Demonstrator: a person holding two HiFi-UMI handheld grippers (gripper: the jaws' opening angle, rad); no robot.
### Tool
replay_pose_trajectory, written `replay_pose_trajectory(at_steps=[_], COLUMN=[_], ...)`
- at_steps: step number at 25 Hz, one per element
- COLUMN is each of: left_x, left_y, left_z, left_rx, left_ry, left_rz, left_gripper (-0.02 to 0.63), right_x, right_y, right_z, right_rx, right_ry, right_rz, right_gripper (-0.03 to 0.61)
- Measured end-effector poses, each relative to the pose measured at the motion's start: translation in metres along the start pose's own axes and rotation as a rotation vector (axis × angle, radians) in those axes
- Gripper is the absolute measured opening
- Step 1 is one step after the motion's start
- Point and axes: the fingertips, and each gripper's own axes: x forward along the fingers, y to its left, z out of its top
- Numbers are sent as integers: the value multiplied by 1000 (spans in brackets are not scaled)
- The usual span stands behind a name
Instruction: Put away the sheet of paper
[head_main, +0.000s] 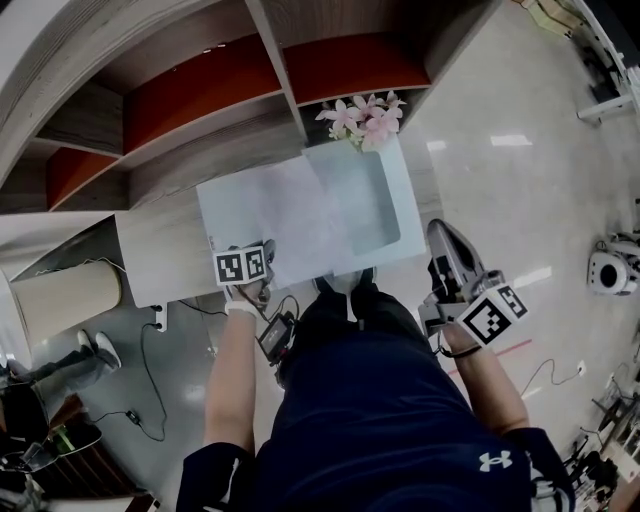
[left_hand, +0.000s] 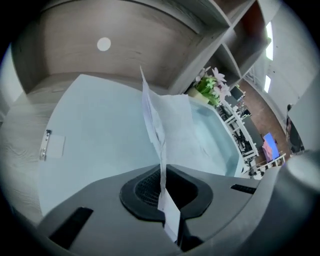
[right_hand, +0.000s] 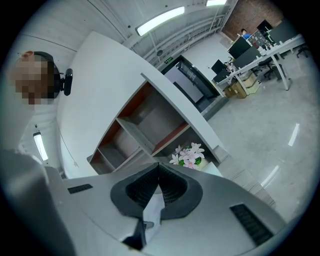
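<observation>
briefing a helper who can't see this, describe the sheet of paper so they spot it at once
In front of the red-backed shelf stands a desk with a pale blue mat. Over the mat, the left gripper pinches the white sheet on edge. It alone stands up, creased; the mat lies flat.

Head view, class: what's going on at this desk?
A person's left hand-held gripper is shut on the sheet of paper, holding it on edge above an open pale blue file case on the desk. The right hand-held gripper is shut on nothing, off to the desk's right side.
</observation>
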Motion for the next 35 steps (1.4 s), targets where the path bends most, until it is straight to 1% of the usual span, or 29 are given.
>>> replay_pose_trajectory(at_steps=[2,5,9,10,15,18,28,31,35], left_x=[-1,-1,-4,-5,-4,1,31,38,50], left_y=[5,8,22,24,17,9,-35,-48,-64], left_z=[-2,-2,-3,-2,4,5,11,14,20], left_rx=[-10,10,27,32,48,50,42,8,-68], left_ry=[10,30,66,63,15,16,17,7,-6], left_rz=[7,26,95,101,43,33,-38,-63,-113], left_gripper=[17,18,18,18,17,17,17,17,17], right_x=[1,1,0,0,-3,-5,-21,-29,-36], right_y=[1,3,4,3,-4,-6,-15,-18,-25], right_z=[-2,-6,-7,-6,-8,-10,-9,-9,-9], right_rx=[1,5,14,13,22,30,50,56,69], right_ry=[1,6,3,0,-4,-5,-19,-26,-34], right_rz=[-2,-6,-13,-14,-30,-37,-62,-74,-86], right_gripper=[12,12,12,12,12,12,12,11,12])
